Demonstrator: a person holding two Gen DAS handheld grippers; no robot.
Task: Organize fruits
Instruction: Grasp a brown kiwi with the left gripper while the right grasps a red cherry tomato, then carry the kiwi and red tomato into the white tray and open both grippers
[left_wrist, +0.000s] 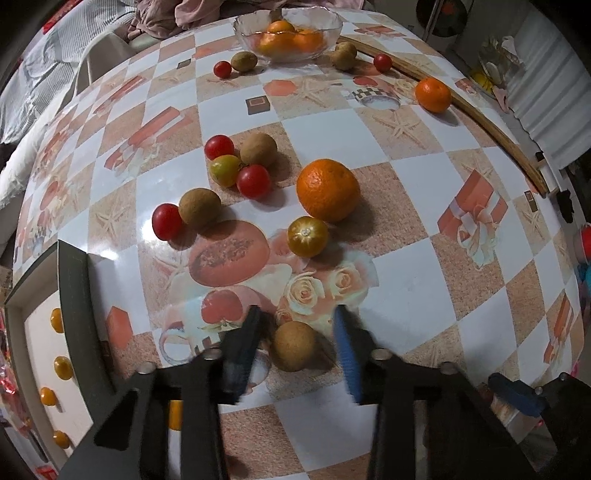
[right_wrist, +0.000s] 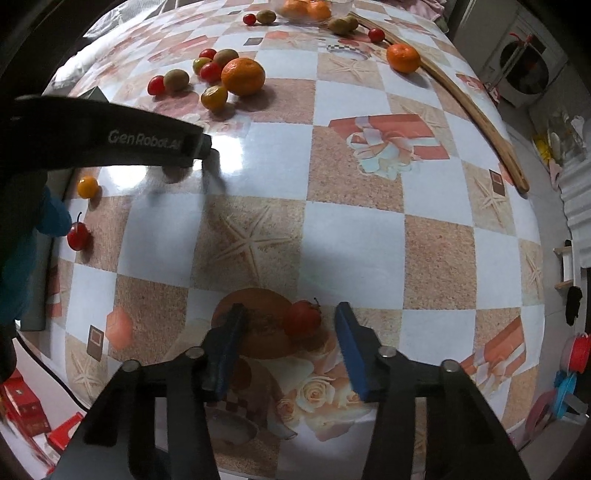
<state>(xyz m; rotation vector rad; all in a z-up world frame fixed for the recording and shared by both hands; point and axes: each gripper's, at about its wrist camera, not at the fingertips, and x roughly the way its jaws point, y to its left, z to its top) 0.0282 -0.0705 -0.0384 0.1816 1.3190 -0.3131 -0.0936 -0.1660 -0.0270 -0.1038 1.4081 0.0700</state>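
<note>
In the left wrist view my left gripper (left_wrist: 297, 325) is open, with a brown longan (left_wrist: 293, 345) on the table between its fingers, not gripped. Ahead lie an orange (left_wrist: 328, 189), a striped yellow tomato (left_wrist: 307, 236), red cherry tomatoes (left_wrist: 253, 181) and more longans (left_wrist: 199, 206). A glass bowl (left_wrist: 332, 22) of oranges stands at the far edge. In the right wrist view my right gripper (right_wrist: 290, 321) is open, with a red cherry tomato (right_wrist: 303, 318) between its fingers on the table. The left gripper's body (right_wrist: 110, 136) shows at left.
A grey-rimmed white tray (left_wrist: 72, 295) with small yellow fruits stands at the left. A wooden stick (left_wrist: 491, 122) lies along the table's right edge beside another orange (left_wrist: 433, 94). A yellow tomato (right_wrist: 88, 186) and a red one (right_wrist: 77, 236) lie near the left gripper.
</note>
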